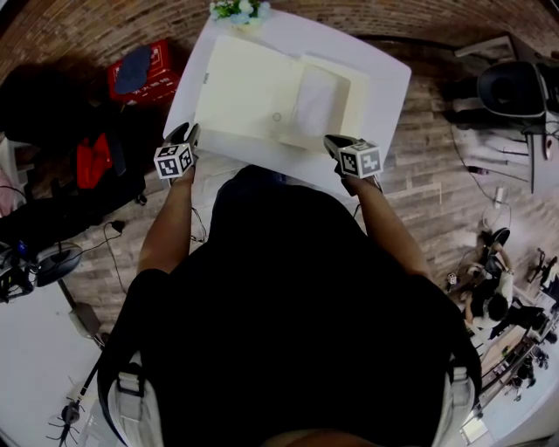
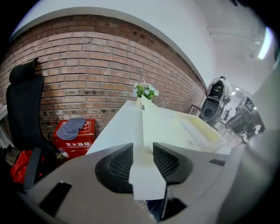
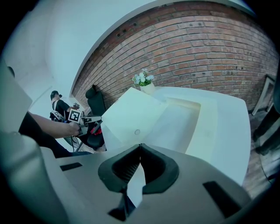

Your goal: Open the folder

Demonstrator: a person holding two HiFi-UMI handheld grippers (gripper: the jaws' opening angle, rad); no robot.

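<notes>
A cream folder [image 1: 249, 87] lies on the white table [image 1: 384, 79]. Its cover [image 3: 131, 116], with a small round button, tilts up at the left. My left gripper [image 1: 188, 131] is at the folder's front left corner. Its jaws [image 2: 142, 162] stand apart, and the pale corner of the cover [image 2: 166, 124] lies in the gap without being pinched. My right gripper [image 1: 334, 141] is at the folder's front right corner. Its tips [image 3: 140, 148] meet, and a thin white sheet edge of the folder is caught between them.
A small pot of flowers [image 1: 238, 10] stands at the table's far edge. On the floor to the left are a red box [image 1: 144, 70] with a blue cloth on it and a black chair [image 2: 24, 109]. Stands and gear [image 1: 515, 87] crowd the floor on the right.
</notes>
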